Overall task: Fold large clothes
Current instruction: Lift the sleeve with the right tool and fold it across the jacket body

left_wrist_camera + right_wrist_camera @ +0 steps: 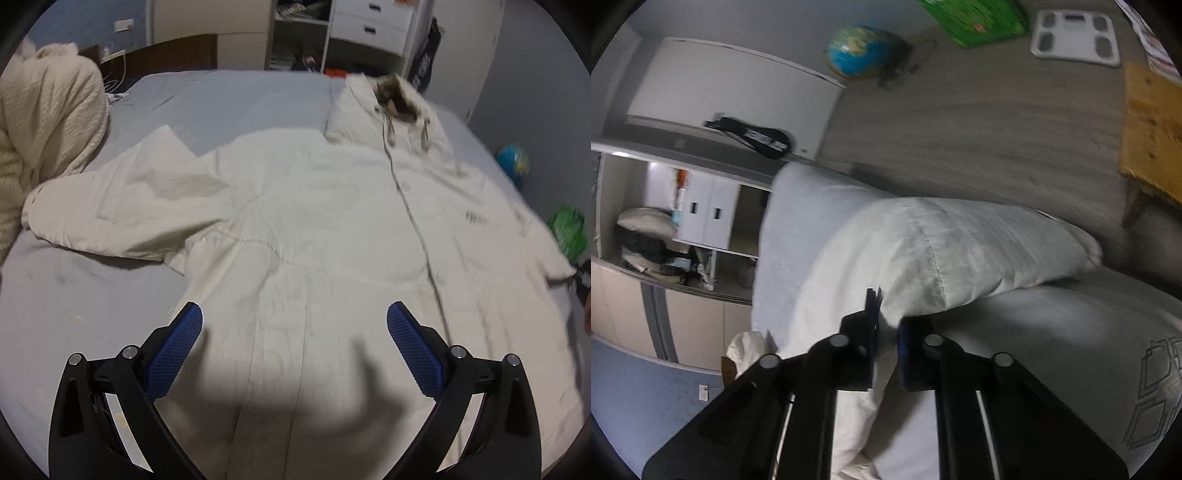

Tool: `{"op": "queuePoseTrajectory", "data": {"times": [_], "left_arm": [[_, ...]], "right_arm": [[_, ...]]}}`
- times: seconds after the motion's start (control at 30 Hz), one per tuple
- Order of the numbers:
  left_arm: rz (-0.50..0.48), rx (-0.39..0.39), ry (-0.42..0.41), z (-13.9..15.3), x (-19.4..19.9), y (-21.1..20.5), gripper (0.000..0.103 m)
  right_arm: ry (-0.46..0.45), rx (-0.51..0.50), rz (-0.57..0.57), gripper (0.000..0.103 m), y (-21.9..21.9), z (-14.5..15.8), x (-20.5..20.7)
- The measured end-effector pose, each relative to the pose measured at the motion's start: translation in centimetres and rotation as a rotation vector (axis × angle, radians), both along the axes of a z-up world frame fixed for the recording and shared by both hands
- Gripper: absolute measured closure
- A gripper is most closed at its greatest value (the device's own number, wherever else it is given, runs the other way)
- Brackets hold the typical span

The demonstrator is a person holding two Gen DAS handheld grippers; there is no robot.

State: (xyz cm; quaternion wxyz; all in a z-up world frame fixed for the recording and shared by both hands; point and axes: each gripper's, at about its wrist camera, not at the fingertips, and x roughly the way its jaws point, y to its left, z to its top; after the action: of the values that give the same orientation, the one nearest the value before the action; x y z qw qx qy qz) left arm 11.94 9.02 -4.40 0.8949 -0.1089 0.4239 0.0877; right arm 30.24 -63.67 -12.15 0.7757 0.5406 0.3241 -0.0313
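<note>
Bare sheet (74,295) open at 8–9 o'clock of the coat (332,221) and at 12, past the sleeve. Knit blanket heap (44,122) blocks 10 o'clock. Floor (979,122) right of the bed: globe (857,50), green box (979,18), scale (1075,33).

Cream coat (314,221) on grey-blue sheet (74,314); collar (393,98) perhaps brown.

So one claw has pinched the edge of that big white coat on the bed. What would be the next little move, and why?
Probably lift the right gripper and carry the pinched sleeve across the coat toward its zip. Its jaws are shut on the fabric, the coat lies spread flat on the bed, and the left gripper hangs open above the hem, holding nothing.
</note>
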Motion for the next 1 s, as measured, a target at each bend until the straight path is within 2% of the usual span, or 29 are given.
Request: {"op": "queuePoseTrajectory", "data": {"times": [0.1, 0.3, 0.4, 0.53, 0.73, 0.8, 1.0], "left_arm": [[0.009, -0.014, 0.003, -0.1, 0.0, 0.3, 0.006], [0.003, -0.01, -0.024, 0.3, -0.4, -0.1, 0.006], [-0.001, -0.014, -0.037, 0.5, -0.5, -0.3, 0.006], [0.004, -0.029, -0.054, 0.6, -0.7, -0.1, 0.006], [0.013, -0.058, -0.067, 0.8, -0.8, 0.4, 0.006], [0.021, -0.068, -0.071, 0.8, -1.0, 0.7, 0.006], [0.022, -0.084, -0.071, 0.8, -1.0, 1.0, 0.006]], "right_arm": [[-0.08, -0.005, 0.024, 0.098, 1.3, 2.5, 0.0], [-0.221, -0.069, 0.161, 0.099, 6.8, 9.0, 1.3], [-0.264, -0.105, 0.248, 0.099, 11.3, 11.5, 1.8], [-0.29, -0.176, 0.387, 0.099, 18.1, 13.4, 1.5], [-0.29, -0.262, 0.614, 0.099, 28.9, 13.5, 0.5], [-0.266, -0.284, 0.676, 0.099, 32.6, 12.6, 0.0], [-0.154, -0.31, 0.745, 0.099, 38.6, 8.2, 0.2]]}}
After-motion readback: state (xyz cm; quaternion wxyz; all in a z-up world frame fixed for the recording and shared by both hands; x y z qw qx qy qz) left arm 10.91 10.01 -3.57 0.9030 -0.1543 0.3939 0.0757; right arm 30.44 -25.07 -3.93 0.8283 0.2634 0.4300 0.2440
